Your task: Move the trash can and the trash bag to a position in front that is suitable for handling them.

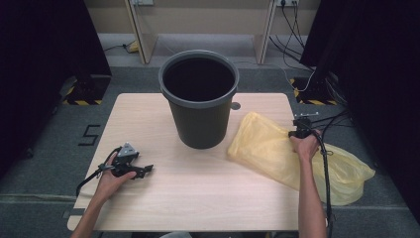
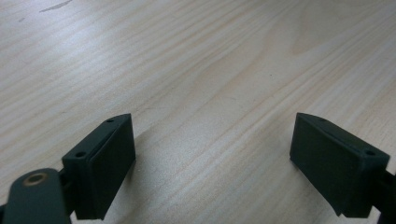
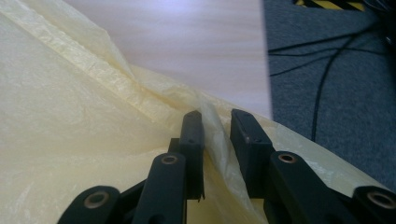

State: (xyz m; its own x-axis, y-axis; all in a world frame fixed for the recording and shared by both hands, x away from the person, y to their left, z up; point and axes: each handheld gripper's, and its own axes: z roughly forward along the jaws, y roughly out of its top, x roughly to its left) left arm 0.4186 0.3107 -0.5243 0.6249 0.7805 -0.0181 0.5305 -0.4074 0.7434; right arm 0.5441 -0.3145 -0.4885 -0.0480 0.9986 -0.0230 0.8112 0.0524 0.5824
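Left gripper (image 1: 143,171) rested low on pale wood-grain table (image 1: 198,198), jaws spread wide, nothing held. Right gripper (image 3: 217,122) nearly closed on raised fold of yellow bag (image 1: 267,146), film pinched between jaws. Bag thin, crinkled, translucent; spread flat at table's right edge, overhanging. Grey tapered bin (image 1: 199,99) beyond, rigid, rimmed, unlined. Judged early: bag gripped, lining of bin not begun.

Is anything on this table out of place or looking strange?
One thing: the yellow plastic bag lies crumpled at the table's right side and part of it hangs over the edge. The right gripper has a fold of it between its jaws. The grey bucket stands upright; nothing looks spilled or damaged.
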